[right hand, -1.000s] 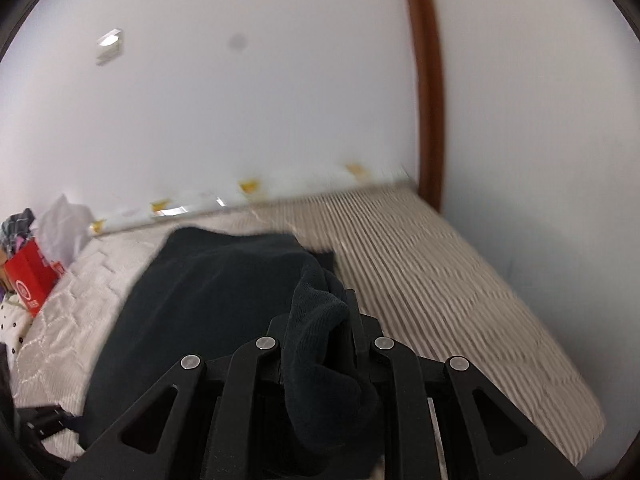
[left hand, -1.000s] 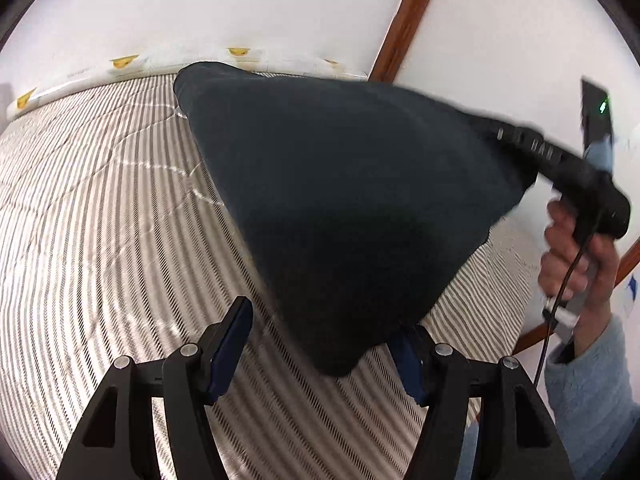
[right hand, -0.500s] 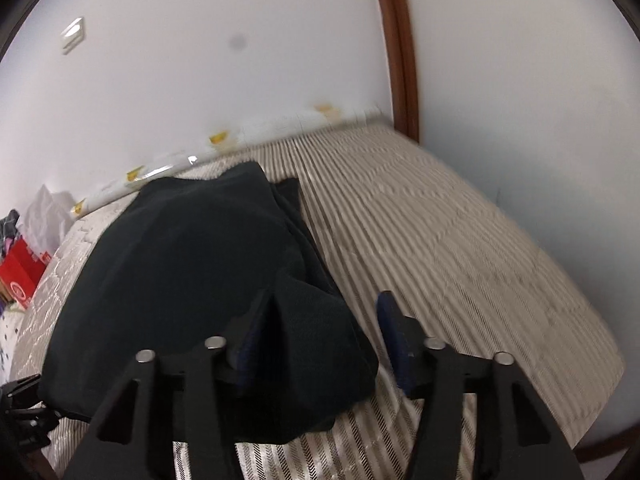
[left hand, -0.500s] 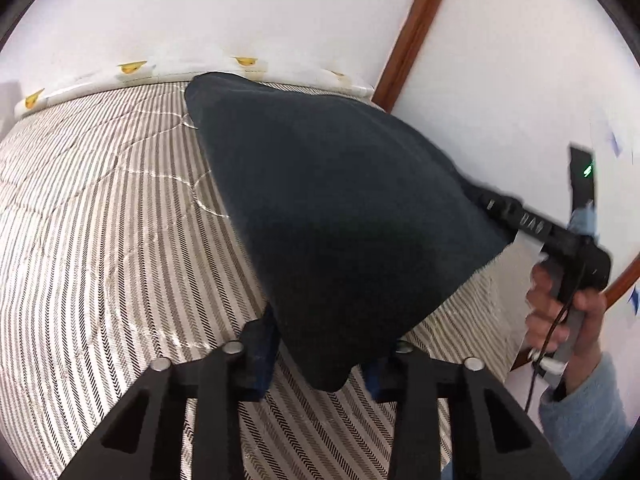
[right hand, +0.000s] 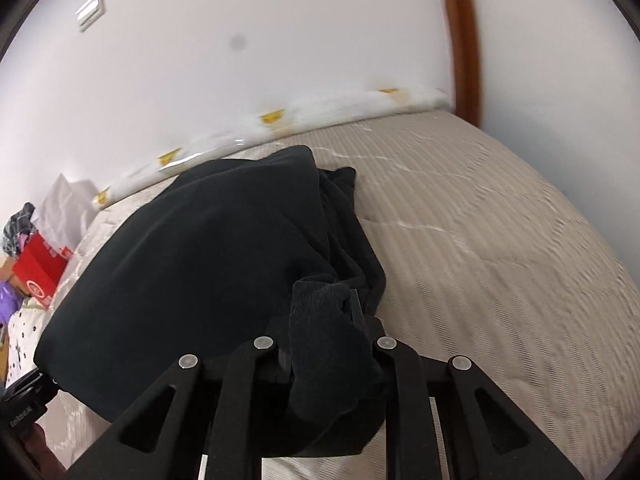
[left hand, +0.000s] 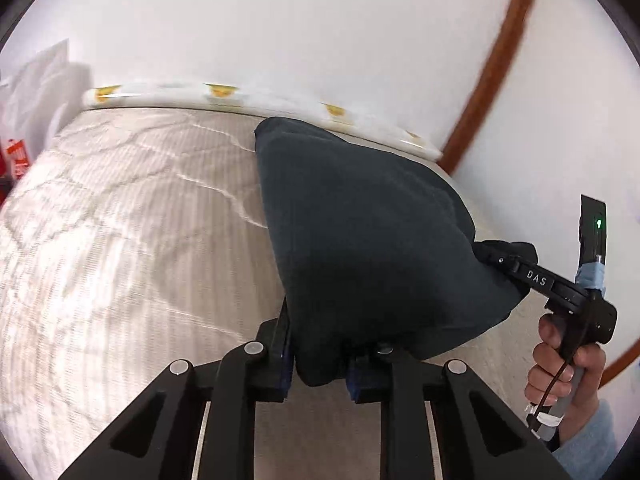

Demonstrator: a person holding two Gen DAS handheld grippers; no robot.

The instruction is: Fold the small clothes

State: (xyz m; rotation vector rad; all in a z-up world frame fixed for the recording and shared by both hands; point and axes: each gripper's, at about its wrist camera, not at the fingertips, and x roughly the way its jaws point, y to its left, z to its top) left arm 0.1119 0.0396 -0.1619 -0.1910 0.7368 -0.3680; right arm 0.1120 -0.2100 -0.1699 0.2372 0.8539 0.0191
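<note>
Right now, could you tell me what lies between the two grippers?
Only the dark garment, stretched from the left gripper to the right gripper, seen in the left wrist view.

Open striped mattress (left hand: 132,220) is seen left of the dark garment (left hand: 360,240) and, in the right wrist view, to its right (right hand: 500,260). Passage is bounded by the wall (left hand: 280,20), and clutter with a red box (right hand: 38,276) is piled at the bed's left edge.

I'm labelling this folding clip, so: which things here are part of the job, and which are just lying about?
Part of the job:
dark garment
left gripper, shut on it
right gripper, shut on it
bed, the work surface

Lying about:
red box
white bag
spotted cloth
</note>
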